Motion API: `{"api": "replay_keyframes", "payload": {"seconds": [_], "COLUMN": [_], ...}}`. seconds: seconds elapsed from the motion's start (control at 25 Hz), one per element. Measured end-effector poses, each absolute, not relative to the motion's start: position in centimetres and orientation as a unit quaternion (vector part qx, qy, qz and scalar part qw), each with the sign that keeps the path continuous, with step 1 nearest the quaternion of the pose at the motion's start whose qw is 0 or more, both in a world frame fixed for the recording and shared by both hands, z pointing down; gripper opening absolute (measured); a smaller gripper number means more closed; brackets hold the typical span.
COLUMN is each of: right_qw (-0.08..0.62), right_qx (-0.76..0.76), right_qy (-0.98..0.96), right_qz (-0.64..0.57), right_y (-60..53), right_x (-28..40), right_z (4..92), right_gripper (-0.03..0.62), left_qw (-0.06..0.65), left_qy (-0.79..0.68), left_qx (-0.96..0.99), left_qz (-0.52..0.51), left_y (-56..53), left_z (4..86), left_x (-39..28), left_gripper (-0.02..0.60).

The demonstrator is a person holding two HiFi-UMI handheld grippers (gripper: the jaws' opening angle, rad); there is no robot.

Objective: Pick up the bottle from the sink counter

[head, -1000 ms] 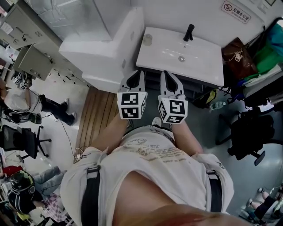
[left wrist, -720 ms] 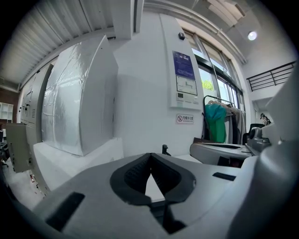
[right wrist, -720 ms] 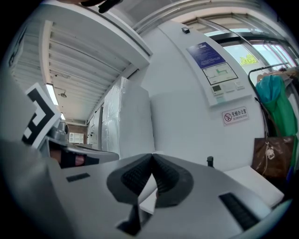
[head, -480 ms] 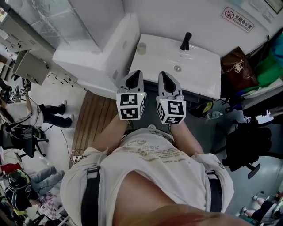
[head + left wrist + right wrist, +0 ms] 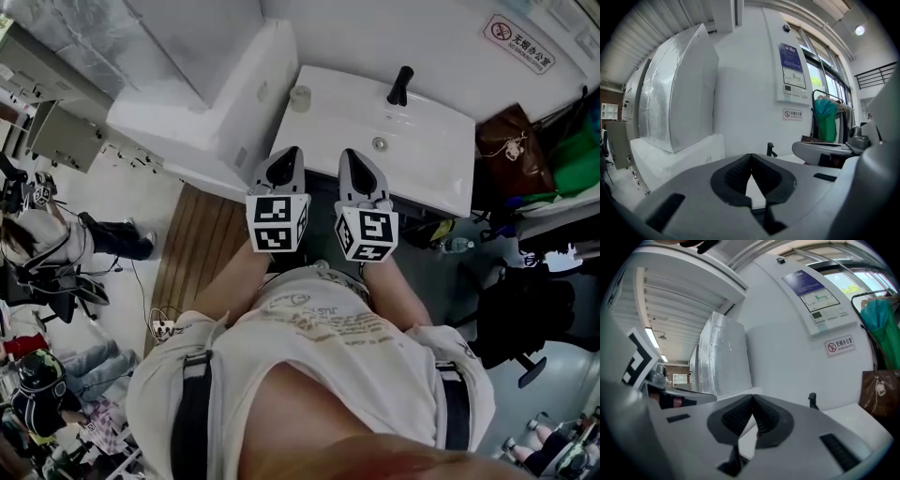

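Nearest, the left claw (image 5: pixel 287 157) and right claw (image 5: pixel 351 159) are both clenched on nothing, side by side at the near edge of the white counter (image 5: pixel 433 167). The small bottle (image 5: pixel 300 97) stands at its far left corner, apart from the black faucet (image 5: pixel 400 84).

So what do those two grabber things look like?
The left gripper and right gripper are light grey shells tapering to a point, with black ribbed pads inside. Each carries a white cube printed with black square markers.

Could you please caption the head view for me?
Both shut, left gripper and right gripper face the bottle on the sink counter.
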State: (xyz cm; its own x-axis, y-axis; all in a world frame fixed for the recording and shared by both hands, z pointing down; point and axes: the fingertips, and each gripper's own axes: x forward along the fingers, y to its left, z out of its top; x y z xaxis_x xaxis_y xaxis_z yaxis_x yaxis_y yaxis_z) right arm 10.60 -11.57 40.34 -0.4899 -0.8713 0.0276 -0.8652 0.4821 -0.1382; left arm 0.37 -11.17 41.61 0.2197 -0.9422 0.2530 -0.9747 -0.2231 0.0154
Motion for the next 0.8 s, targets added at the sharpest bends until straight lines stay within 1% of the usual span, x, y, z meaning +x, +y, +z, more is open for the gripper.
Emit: {"api": "replay_keyframes", "payload": {"seconds": [0.48,0.8], "right_qw": [0.005,-0.005], "right_qx": [-0.500,-0.506], "right_qy": [0.864,0.860], "right_qz": [-0.059,-0.062], "right_y": [-15.7,-21.4], "right_x": [8.9,7.5], "right_z": [41.0,41.2], "right_gripper": [0.025,0.025], "left_qw": [0.092,0.094], "left_qy": [-0.614,-0.598], "left_qx": [0.779,0.791], "left_qz": [0.089,0.086], "left_y": [-16.0,-21.7], "left_z": [42.2,42.5], "left_x": [-0.9,-1.6], "left_gripper": [0.020,0.020]}}
